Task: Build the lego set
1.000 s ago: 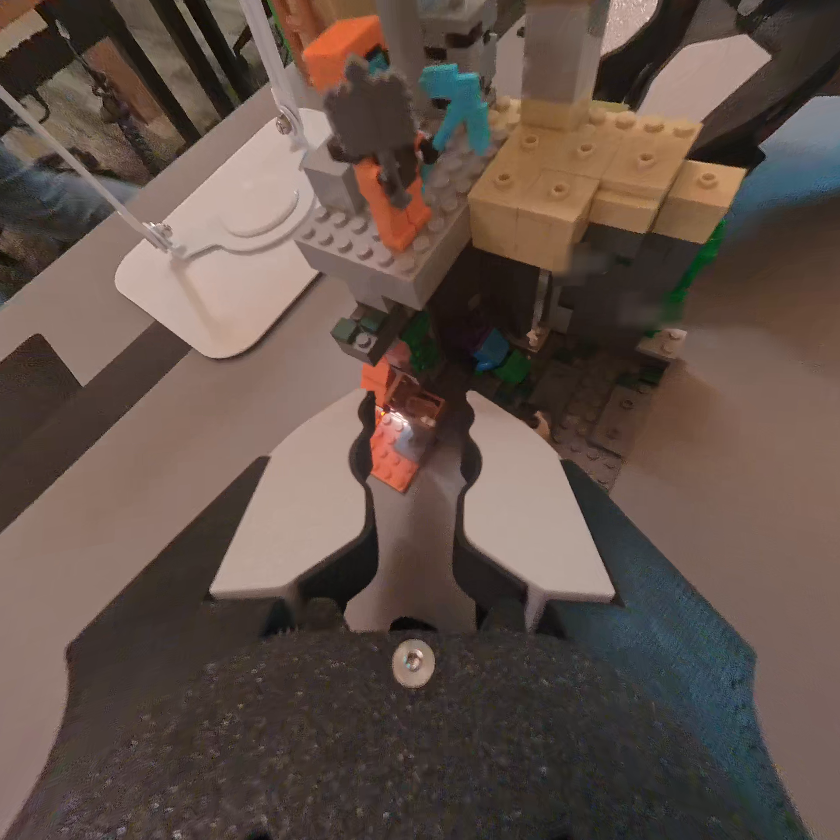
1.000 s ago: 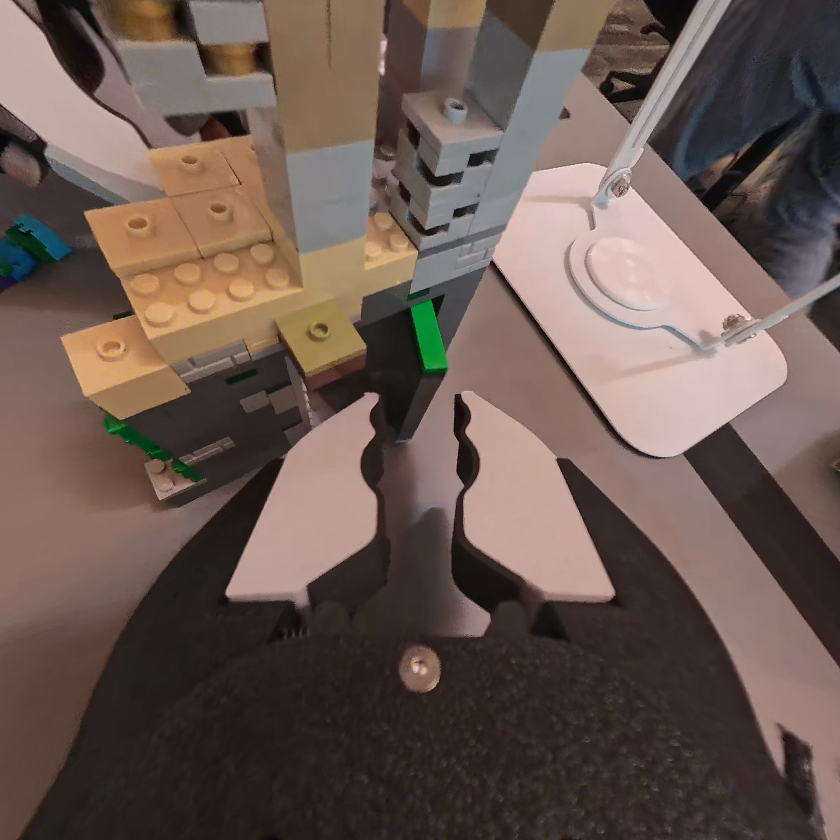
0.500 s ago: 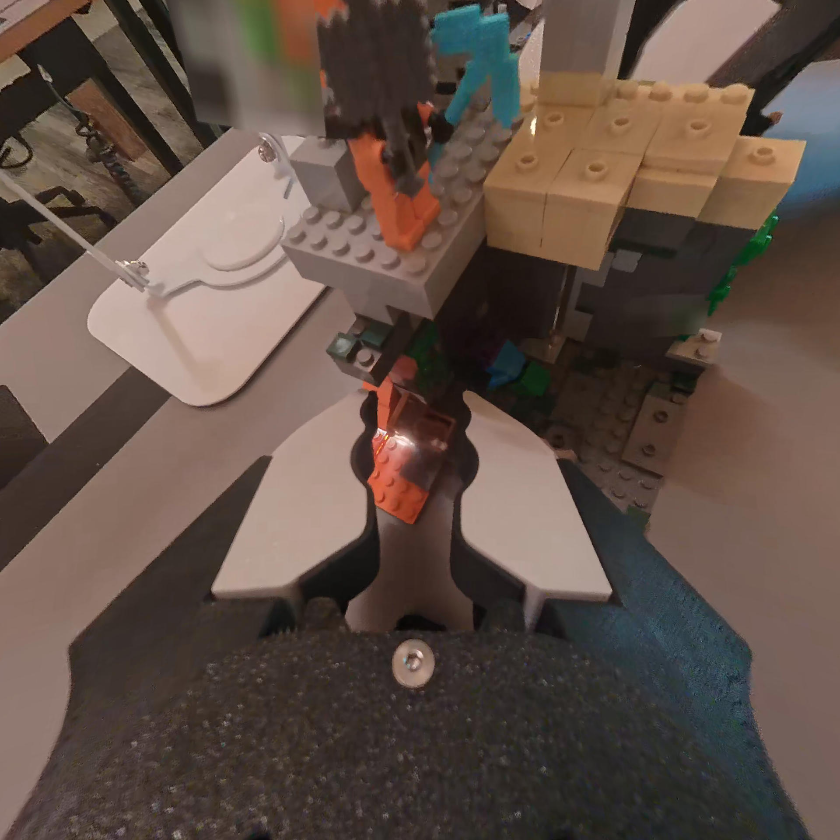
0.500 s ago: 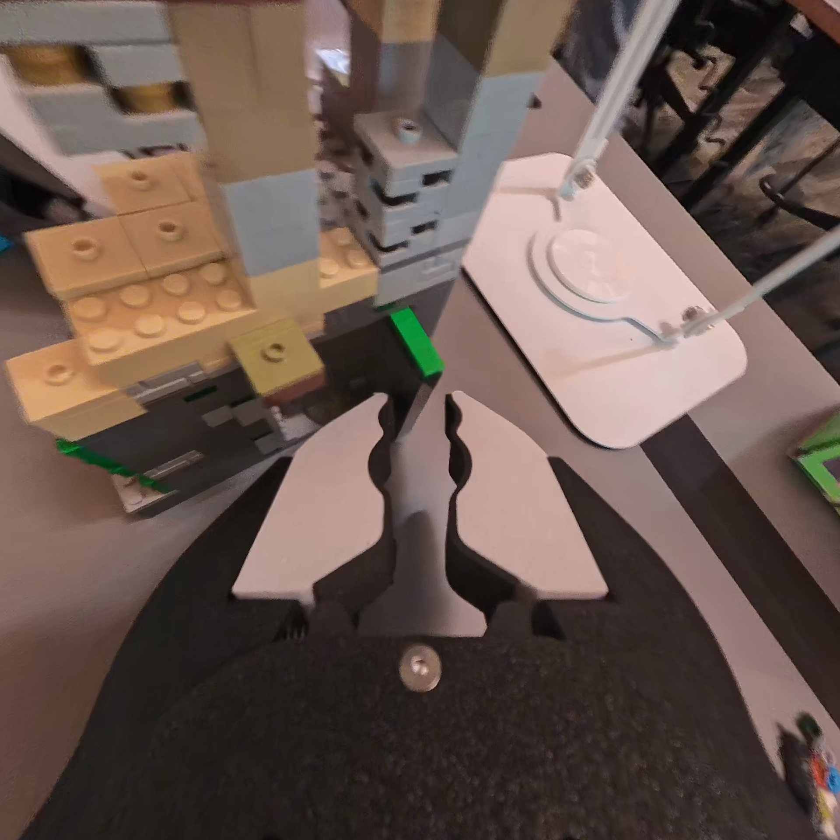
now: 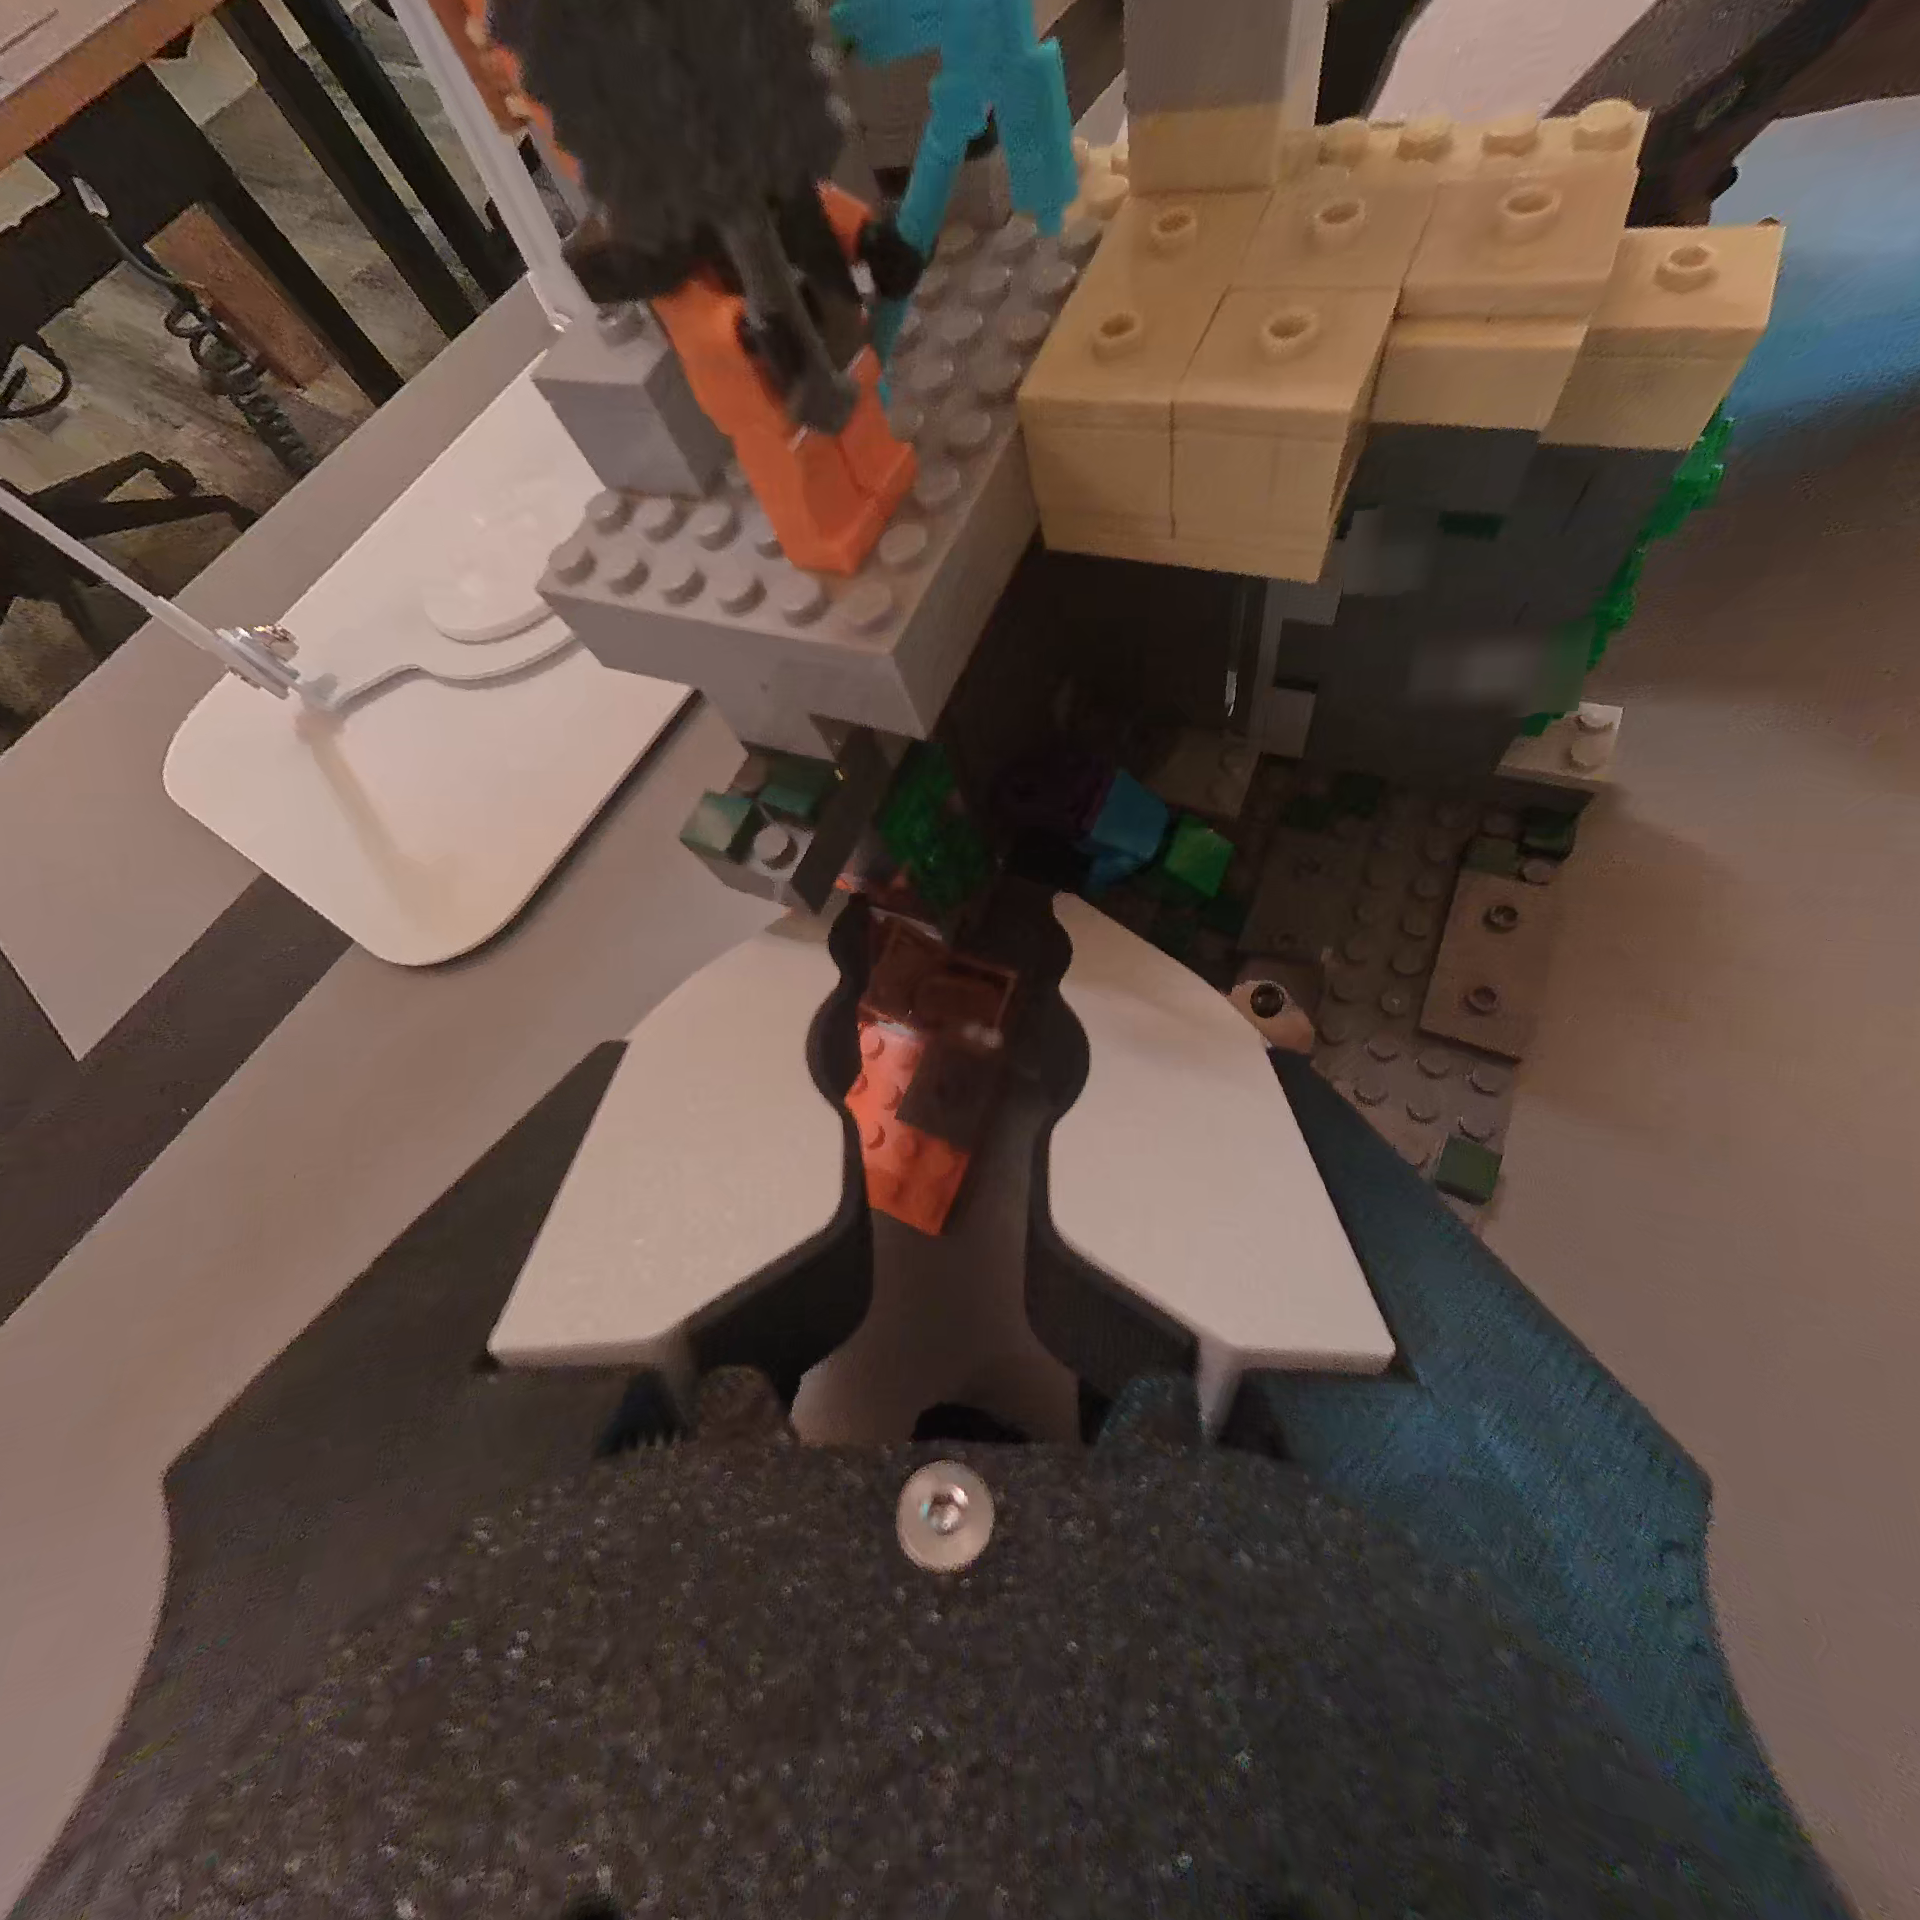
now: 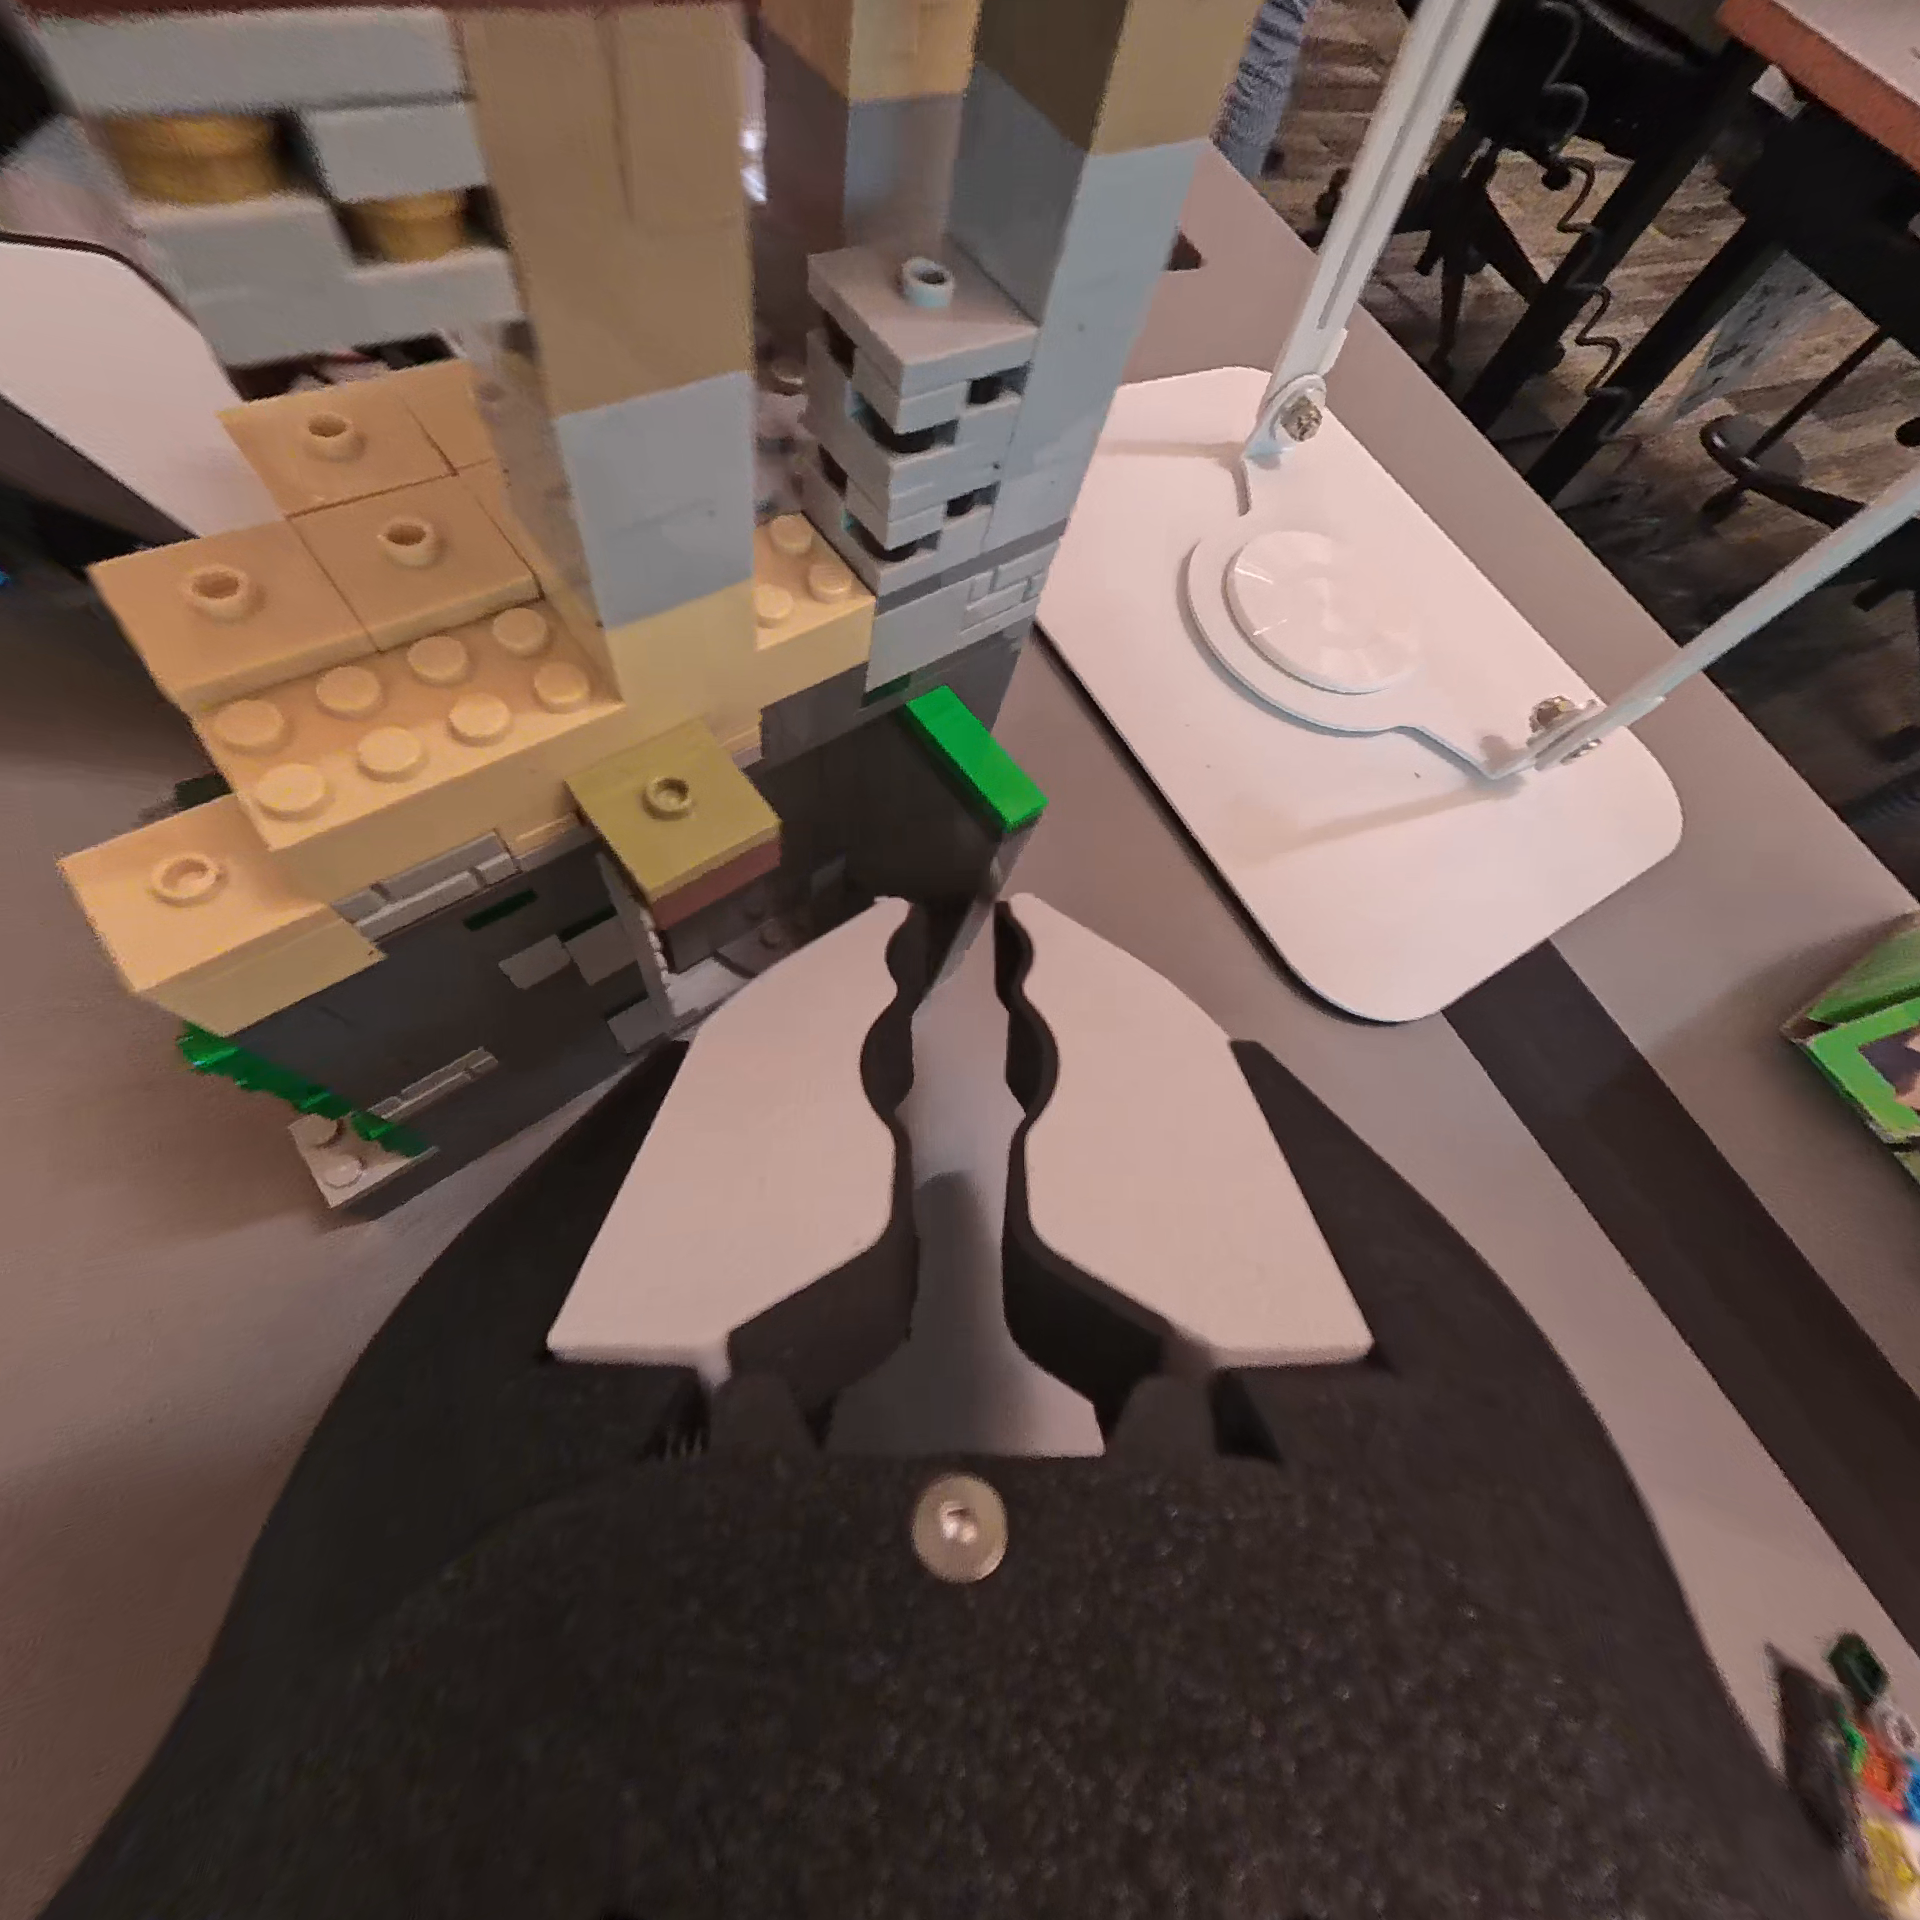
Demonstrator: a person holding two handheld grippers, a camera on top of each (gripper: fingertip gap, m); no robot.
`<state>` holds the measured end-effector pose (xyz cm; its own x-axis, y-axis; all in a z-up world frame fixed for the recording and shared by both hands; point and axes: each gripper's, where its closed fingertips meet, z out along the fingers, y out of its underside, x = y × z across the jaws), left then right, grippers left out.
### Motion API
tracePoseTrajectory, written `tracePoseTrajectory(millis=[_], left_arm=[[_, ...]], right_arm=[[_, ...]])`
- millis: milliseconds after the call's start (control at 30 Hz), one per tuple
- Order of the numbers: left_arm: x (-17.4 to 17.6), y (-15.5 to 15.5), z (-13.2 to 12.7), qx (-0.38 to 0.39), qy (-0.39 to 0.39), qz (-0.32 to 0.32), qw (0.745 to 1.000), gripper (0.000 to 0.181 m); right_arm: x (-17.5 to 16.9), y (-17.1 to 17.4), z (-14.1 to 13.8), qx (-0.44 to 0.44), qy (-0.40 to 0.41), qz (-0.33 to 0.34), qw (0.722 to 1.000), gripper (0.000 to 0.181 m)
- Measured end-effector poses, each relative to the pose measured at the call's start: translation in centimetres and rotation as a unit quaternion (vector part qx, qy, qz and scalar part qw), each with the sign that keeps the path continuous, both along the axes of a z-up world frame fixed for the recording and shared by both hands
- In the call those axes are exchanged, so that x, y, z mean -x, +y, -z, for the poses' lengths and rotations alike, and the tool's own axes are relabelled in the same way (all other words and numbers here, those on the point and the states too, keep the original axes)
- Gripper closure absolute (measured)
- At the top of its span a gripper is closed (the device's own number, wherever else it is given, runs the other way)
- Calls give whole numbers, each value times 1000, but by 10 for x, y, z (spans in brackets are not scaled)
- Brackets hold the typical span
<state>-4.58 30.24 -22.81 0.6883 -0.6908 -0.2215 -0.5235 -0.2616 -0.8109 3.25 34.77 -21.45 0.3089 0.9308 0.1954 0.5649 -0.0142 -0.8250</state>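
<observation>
The left gripper [image 5: 951, 925] is clenched on a small orange-and-brown lego piece [image 5: 914, 1101], held at frame centre with its long axis running up the frame toward the dark opening under the grey studded plate [image 5: 790, 582] of the lego build [image 5: 1247, 436] — just ahead of the tips. The right gripper [image 6: 951, 914] is nearly closed; whether it pinches the build's dark corner edge below the green brick [image 6: 971, 758] I cannot tell. The left is nearer the gap.
</observation>
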Motion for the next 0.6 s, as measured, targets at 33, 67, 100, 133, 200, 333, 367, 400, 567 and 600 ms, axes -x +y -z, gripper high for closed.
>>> tracePoseTrajectory(millis=[33,67,100,133,200,333,367,400,567,600], left_arm=[[0,1,0,-2,1,0,1000,150],[0,2,0,-4,3,0,1000,149],[0,3,-1,-6,4,0,1000,148],[-1,4,-1,-7,3,1,1000,147],[0,6,-1,-9,3,2,1000,146],[0,10,-1,-11,3,5,1000,146],[0,11,-1,-11,3,8,1000,145],[-1,12,-1,-11,4,9,1000,145],[0,15,-2,-14,8,17,1000,144],[-1,15,-3,-13,9,21,1000,144]], right_arm=[[0,-1,0,-1,1,-4,1000,169],[0,-1,0,-4,-1,-4,1000,170],[-1,-2,0,-4,-1,-5,1000,171],[-1,-2,0,-3,0,-6,1000,171],[-2,-1,0,1,2,-5,1000,172],[-3,0,-1,-4,1,-2,1000,171],[-3,1,-1,-4,2,0,1000,170],[-4,2,-2,-2,3,3,1000,167],[-3,4,0,5,4,5,1000,161],[-1,3,0,7,7,0,1000,162]])
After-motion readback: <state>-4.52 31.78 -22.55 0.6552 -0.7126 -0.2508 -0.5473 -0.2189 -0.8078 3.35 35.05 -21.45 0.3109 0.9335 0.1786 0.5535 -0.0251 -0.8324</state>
